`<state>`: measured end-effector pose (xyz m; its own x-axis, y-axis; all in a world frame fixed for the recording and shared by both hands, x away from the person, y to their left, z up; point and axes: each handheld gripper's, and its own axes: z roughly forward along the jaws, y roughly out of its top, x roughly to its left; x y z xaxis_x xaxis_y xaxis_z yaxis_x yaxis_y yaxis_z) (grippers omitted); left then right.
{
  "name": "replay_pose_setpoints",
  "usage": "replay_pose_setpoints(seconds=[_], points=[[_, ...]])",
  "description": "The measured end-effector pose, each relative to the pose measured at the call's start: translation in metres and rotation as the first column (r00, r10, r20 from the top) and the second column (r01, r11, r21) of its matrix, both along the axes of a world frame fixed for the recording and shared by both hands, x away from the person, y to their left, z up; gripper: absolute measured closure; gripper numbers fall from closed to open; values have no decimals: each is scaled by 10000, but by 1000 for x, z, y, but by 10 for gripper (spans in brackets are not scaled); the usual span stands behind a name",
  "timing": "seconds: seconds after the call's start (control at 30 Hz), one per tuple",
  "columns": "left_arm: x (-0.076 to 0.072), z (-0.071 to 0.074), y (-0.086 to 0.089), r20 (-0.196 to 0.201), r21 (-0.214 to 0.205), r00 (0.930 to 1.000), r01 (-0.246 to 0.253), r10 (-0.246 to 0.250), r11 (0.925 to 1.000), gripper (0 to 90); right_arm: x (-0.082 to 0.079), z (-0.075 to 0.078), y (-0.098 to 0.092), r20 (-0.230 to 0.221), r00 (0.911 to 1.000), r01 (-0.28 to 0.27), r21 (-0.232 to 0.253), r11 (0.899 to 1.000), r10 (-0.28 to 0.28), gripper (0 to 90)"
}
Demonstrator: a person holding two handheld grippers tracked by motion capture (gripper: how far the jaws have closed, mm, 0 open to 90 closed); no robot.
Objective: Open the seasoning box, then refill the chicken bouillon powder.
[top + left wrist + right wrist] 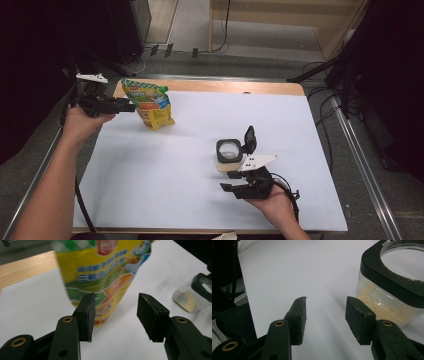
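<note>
Left gripper jaws apart, empty, yellow pouch just ahead, possibly touching. Right gripper jaws apart, empty, jar just beyond.

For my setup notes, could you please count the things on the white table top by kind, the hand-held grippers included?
Pouches: 1, a yellow and green pouch standing at the far left.
Jars: 1, a clear jar with its black flip lid open and pale powder inside.
Grippers: 2, the left gripper by the pouch, the right gripper near the jar.
Total: 4
</note>
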<state>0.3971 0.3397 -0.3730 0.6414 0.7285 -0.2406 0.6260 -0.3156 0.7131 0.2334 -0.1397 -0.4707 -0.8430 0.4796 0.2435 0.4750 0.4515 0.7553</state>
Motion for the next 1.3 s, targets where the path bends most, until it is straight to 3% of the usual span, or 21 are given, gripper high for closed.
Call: replay_pose_setpoints(seconds=[0.3,0.37,0.47,0.67,0.83,1.0,1.17,1.3], points=[[17,2,12,-95,12,9998,-201,202,9998,444,-1,-2,1,-62,10000,13,-68,10000,-14,526],[23,-1,12,111,-200,9998,-137,140,9997,417,-1,-1,1,-22,10000,-49,-91,9999,48,526],[31,-5,8,72,-419,9999,87,-84,9991,402,1,-1,3,-57,10000,-49,-15,10000,49,524],[40,-11,-6,-33,-446,9990,443,-445,9980,411,2,-4,5,-106,9998,-149,-75,9999,148,524],[44,-11,-14,77,-289,9989,461,-459,9985,419,2,-3,5,-66,9998,-170,-48,9998,170,524],[43,-10,-16,-25,-341,9979,652,-653,9973,474,4,-3,5,-96,9998,-167,-39,9999,166,524],[38,-5,-25,76,-474,9921,1251,-1249,9910,642,3,-4,6,-94,9998,-190,-105,9998,189,524],[36,-2,-31,-157,-356,9931,1155,-1161,9927,690,3,-4,5,-62,9999,-152,-115,9998,152,524]])
